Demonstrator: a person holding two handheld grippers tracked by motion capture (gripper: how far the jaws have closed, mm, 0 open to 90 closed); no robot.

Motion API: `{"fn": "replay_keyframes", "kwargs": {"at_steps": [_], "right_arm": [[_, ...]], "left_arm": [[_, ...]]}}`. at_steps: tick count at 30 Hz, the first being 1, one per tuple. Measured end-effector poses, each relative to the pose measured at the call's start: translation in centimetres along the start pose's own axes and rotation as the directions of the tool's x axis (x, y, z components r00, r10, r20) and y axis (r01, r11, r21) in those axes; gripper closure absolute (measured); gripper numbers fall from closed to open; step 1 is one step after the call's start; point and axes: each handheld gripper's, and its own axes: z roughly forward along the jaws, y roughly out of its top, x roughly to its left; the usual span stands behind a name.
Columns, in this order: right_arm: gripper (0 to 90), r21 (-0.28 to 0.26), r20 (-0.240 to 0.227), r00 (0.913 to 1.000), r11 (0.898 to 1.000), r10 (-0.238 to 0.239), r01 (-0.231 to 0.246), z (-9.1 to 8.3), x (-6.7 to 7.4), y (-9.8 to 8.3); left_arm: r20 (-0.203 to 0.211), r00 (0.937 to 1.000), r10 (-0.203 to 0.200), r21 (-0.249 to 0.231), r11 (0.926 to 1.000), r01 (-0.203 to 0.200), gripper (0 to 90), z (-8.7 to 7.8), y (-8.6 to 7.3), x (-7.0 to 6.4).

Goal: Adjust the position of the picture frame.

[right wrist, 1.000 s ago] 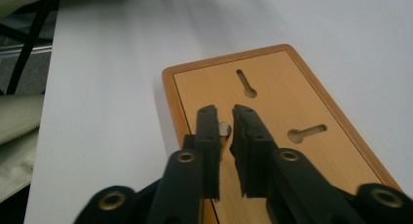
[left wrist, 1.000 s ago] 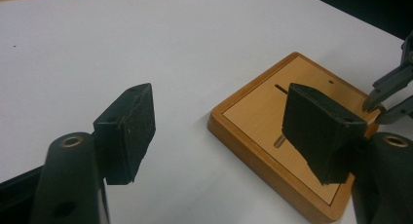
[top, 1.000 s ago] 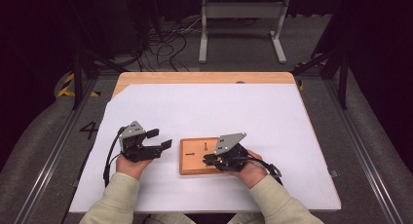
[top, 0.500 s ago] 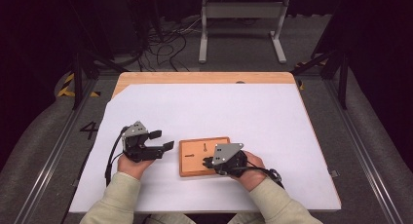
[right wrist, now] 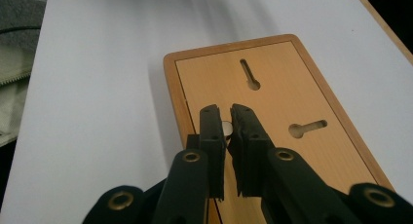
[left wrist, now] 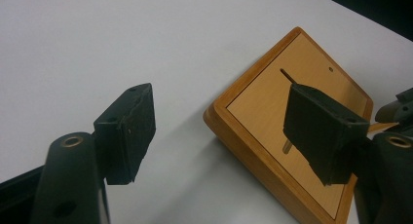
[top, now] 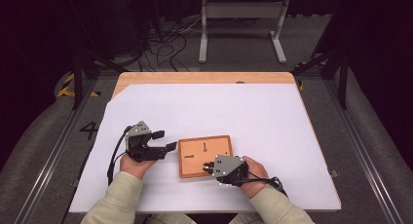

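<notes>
Right gripper (top: pixel 210 166): jaws nearly closed, pinching a small round silver peg (right wrist: pixel 227 129) standing on the wooden board (top: pixel 214 148); held in right hand (top: pixel 253 174) at approx. 5 o'clock of the board, jaws pointing toward 9 o'clock over its near edge. In right gripper view the peg sits between the pads w/ a thin gap showing. Board: flat rectangular panel w/ raised darker rim, two keyhole slots cut in its face, one (right wrist: pixel 250 74) further out, one (right wrist: pixel 307 129) off to 3 o'clock of the peg. Left gripper (top: pixel 164 140): jaws spread wide, nothing in them, held in left hand (top: pixel 134 164) just beside the board's 9 o'clock edge, not touching. Board lies on white sheet (top: pixel 204 112) covering wooden table (top: pixel 204 78), near its 6 o'clock side. Cables on floor (top: pixel 160 39) at 12 o'clock, beyond table.
</notes>
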Motion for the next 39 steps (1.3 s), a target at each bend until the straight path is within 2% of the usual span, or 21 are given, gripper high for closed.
{"fn": "replay_keyframes", "kwargs": {"at_steps": [2,3,5,8,11,15,20,24,26,31,39], "right_arm": [[84.2,-0.001,0.018,0.9997,1.000,-0.015,0.015,-0.1,0.4,0.0],[84.2,-0.002,0.027,0.9995,1.000,-0.018,0.018,-0.1,0.5,0.0],[84.2,-0.001,0.041,0.9986,0.999,-0.033,0.033,-0.1,0.9,-0.1],[84.2,0.002,0.058,0.9967,0.998,-0.058,0.058,-0.2,1.2,0.0],[84.2,0.006,0.070,0.9949,0.997,-0.073,0.073,-0.2,1.5,0.0],[84.2,0.007,0.079,0.9940,0.997,-0.076,0.075,-0.3,1.7,0.0],[84.2,0.002,0.086,0.9928,0.996,-0.084,0.084,-0.2,1.9,-0.1],[84.2,0.006,0.094,0.9910,0.995,-0.095,0.095,-0.3,2.1,-0.1],[84.2,0.011,0.103,0.9893,0.995,-0.104,0.103,-0.3,2.3,-0.1],[84.2,0.015,0.119,0.9845,0.992,-0.129,0.128,-0.4,2.7,-0.1],[84.1,0.012,0.129,0.9829,0.991,-0.132,0.131,-0.4,3.0,-0.2]], "left_arm": [[0.007,0.9999,-0.008,0.000,1.0000,0.008,27.0,0.1,0.0,-0.1],[0.011,0.9999,0.002,0.005,1.0000,-0.002,26.8,0.2,0.0,-0.1],[0.021,0.9997,-0.014,0.009,0.9999,0.014,26.2,0.3,0.0,-0.3],[0.030,0.9995,-0.003,0.017,0.9999,0.003,25.0,0.4,0.1,-0.3],[0.045,0.9988,-0.019,0.027,0.9995,0.018,23.9,0.8,0.1,-0.4],[0.056,0.9983,-0.014,0.039,0.9992,0.012,22.6,1.1,0.1,-0.4],[0.076,0.9963,-0.041,0.048,0.9982,0.037,17.2,1.6,0.3,-0.4],[0.090,0.9949,-0.047,0.061,0.9973,0.041,15.1,1.9,0.5,-0.4],[0.110,0.9914,-0.071,0.082,0.9947,0.062,13.9,2.5,0.7,-0.4],[0.137,0.9864,-0.091,0.135,0.9882,0.073,10.4,3.8,1.0,-0.5],[0.195,0.9720,-0.132,0.174,0.9798,0.098,10.3,5.2,0.9,-0.4]]}}
